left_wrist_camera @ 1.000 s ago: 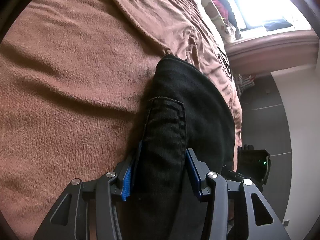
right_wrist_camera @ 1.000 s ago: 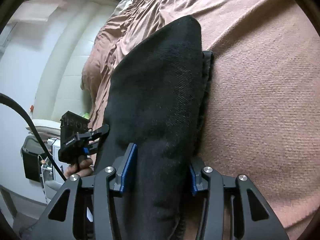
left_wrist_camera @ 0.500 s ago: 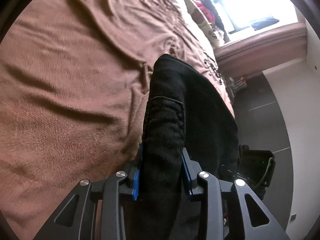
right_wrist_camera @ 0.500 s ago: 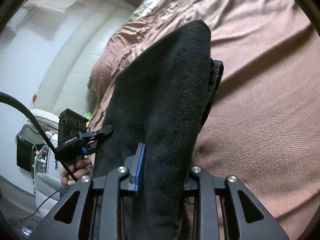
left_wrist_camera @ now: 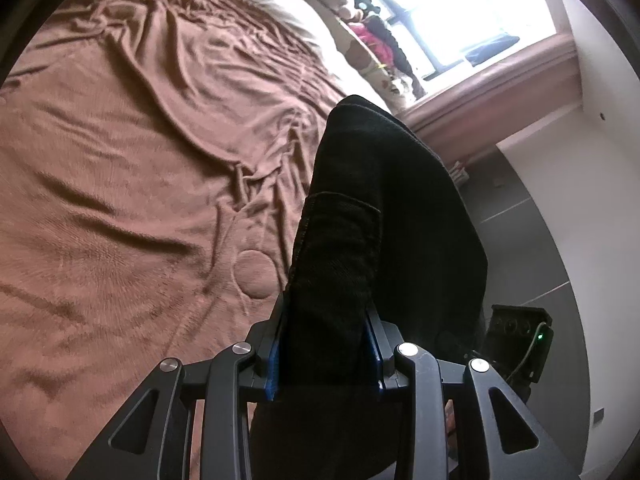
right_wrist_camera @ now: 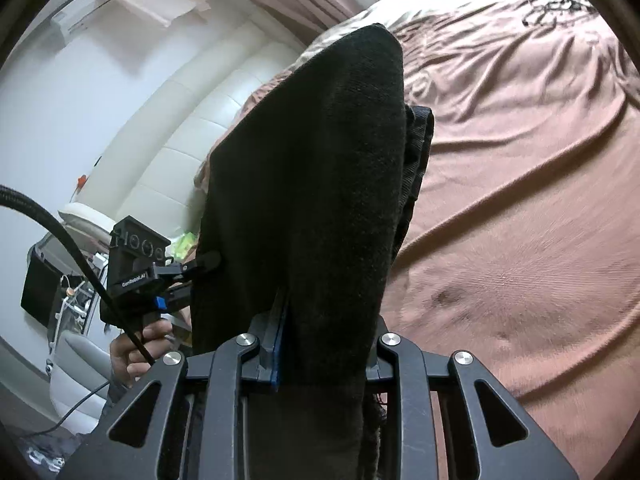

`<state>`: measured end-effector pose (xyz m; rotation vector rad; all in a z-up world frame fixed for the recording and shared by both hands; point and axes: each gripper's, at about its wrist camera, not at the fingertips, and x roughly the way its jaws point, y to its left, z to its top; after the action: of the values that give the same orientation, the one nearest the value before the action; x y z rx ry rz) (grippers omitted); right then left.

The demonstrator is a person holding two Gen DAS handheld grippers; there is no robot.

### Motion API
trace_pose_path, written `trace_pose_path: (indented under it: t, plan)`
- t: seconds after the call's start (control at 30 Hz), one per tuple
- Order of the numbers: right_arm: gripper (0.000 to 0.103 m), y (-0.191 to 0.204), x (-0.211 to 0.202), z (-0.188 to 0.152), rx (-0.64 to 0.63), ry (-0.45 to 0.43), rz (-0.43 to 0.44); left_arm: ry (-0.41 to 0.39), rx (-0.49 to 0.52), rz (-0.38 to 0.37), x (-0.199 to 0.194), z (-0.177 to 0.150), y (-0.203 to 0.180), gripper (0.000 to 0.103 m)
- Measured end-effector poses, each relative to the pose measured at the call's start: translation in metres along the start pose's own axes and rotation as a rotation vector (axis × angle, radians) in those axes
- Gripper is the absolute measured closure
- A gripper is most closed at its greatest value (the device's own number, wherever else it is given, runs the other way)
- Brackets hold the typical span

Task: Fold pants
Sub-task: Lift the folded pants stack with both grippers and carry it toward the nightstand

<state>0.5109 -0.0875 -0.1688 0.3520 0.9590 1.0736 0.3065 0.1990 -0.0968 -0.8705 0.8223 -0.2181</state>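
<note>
Bedroom w/ a wrinkled brown blanket (left_wrist_camera: 132,184) over the bed, bright window (left_wrist_camera: 460,12) at the far end. I've got the black pants (left_wrist_camera: 384,216) lifted clear above the blanket, fabric hanging between both tools. My left gripper (left_wrist_camera: 326,346) is pinching one bunched edge, near a stitched pocket. My right gripper (right_wrist_camera: 326,354) is clamped on another thick fold. Left tool and hand (right_wrist_camera: 136,344) show in the right cam, beside the cloth.
</note>
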Motion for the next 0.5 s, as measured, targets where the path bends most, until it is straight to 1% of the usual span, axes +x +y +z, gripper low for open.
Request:
trace_pose_path:
  t: [0.07, 0.1, 0.33, 0.5]
  plan:
    - [0.08, 0.007, -0.004, -0.003, -0.011, -0.013, -0.003, -0.011, 0.013, -0.01, -0.008, -0.002, -0.008, 0.068]
    - [0.08, 0.003, -0.013, -0.004, -0.017, -0.018, -0.001, -0.015, 0.019, -0.014, -0.011, -0.004, -0.011, 0.068]
    - [0.08, 0.027, -0.04, -0.02, -0.07, -0.07, -0.02, -0.047, 0.067, -0.048, -0.033, -0.014, -0.042, 0.068]
    - [0.08, 0.038, -0.059, -0.029, -0.097, -0.099, -0.039, -0.057, 0.104, -0.073, -0.042, -0.022, -0.065, 0.068]
